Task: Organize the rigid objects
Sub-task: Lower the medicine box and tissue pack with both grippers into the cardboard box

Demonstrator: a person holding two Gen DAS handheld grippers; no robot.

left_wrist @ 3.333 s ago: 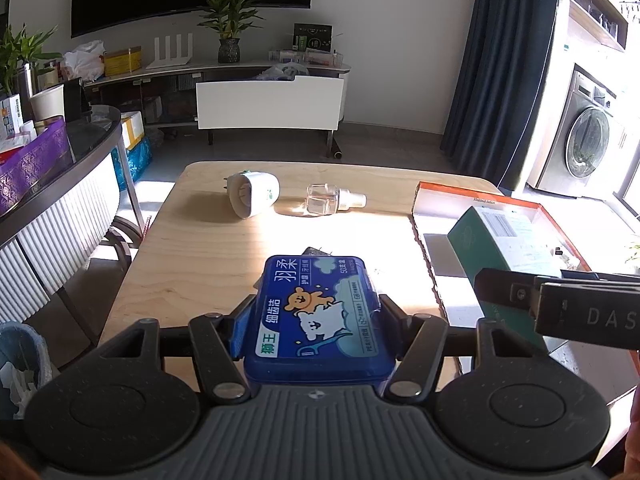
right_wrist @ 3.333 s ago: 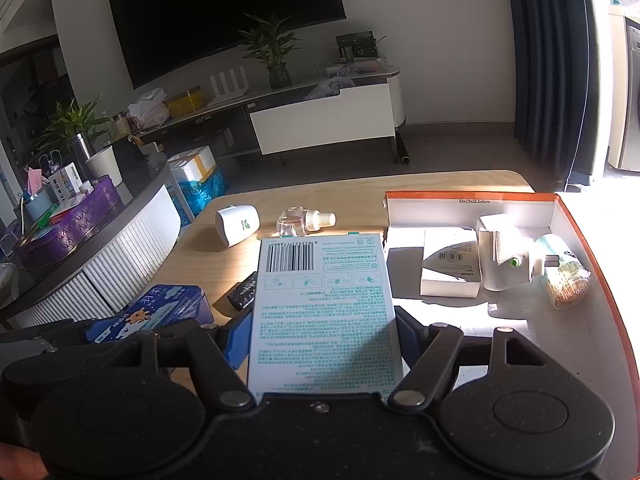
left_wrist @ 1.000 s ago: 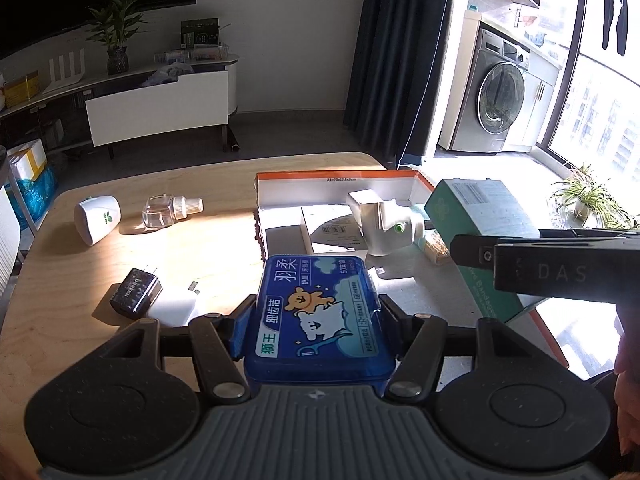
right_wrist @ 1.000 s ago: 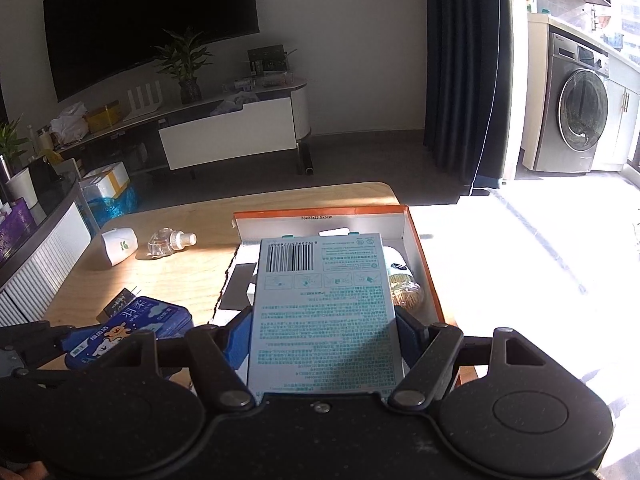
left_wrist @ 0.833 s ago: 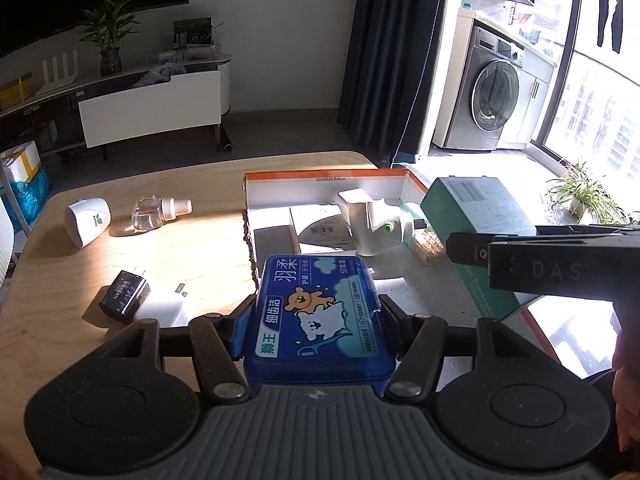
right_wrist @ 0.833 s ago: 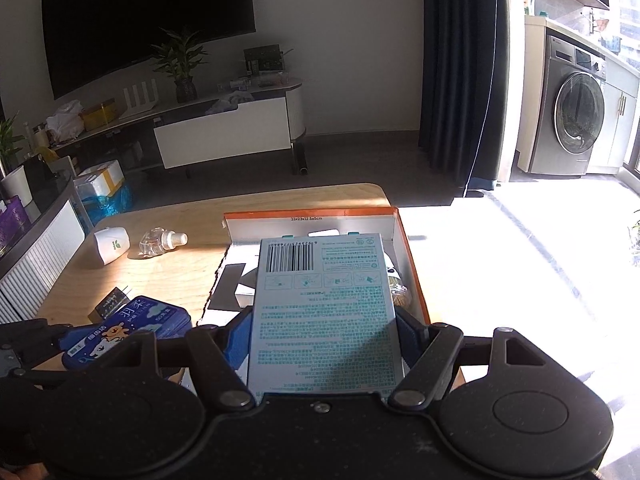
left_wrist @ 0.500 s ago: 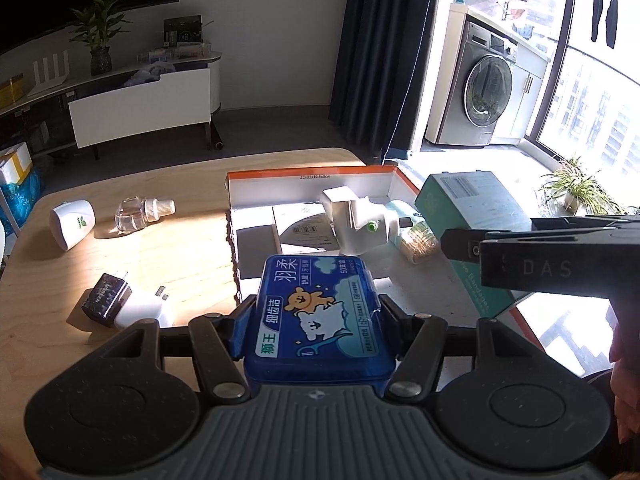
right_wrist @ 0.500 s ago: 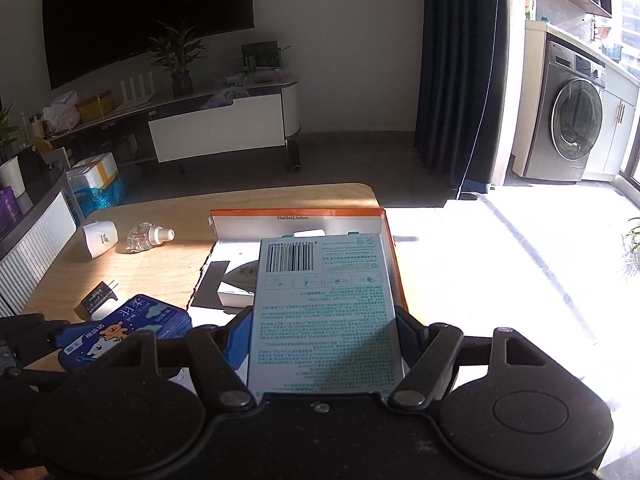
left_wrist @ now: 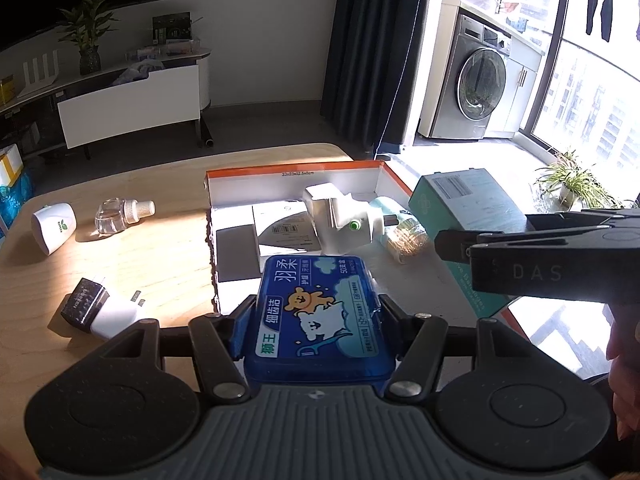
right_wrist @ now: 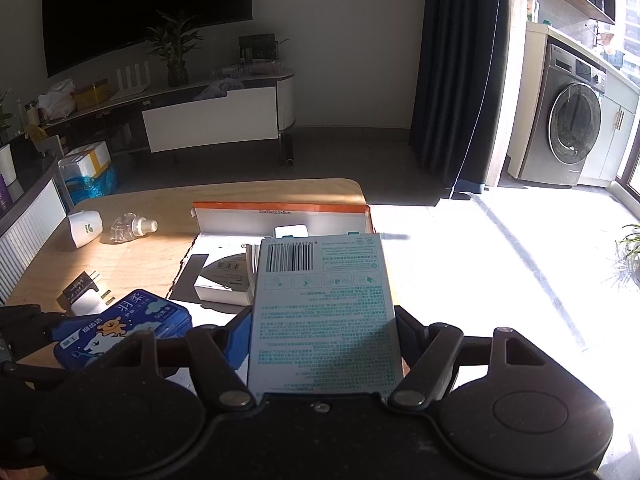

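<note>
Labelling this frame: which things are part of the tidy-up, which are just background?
Part of the job:
blue case in left claw
teal box in right claw
orange-rimmed box
clear bottle, white cap, black plug on table

Background:
washing machine
TV
potted plant

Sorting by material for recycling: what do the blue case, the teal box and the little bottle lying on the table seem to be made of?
Blue case: likely hard plastic, glossy and slightly see-through at its edges, with a printed label.
Teal box: thin cardboard, matte, with crisp folded edges and a printed barcode.
Little bottle: clear, glass or plastic, I cannot tell which; its pale cap looks plastic.
</note>
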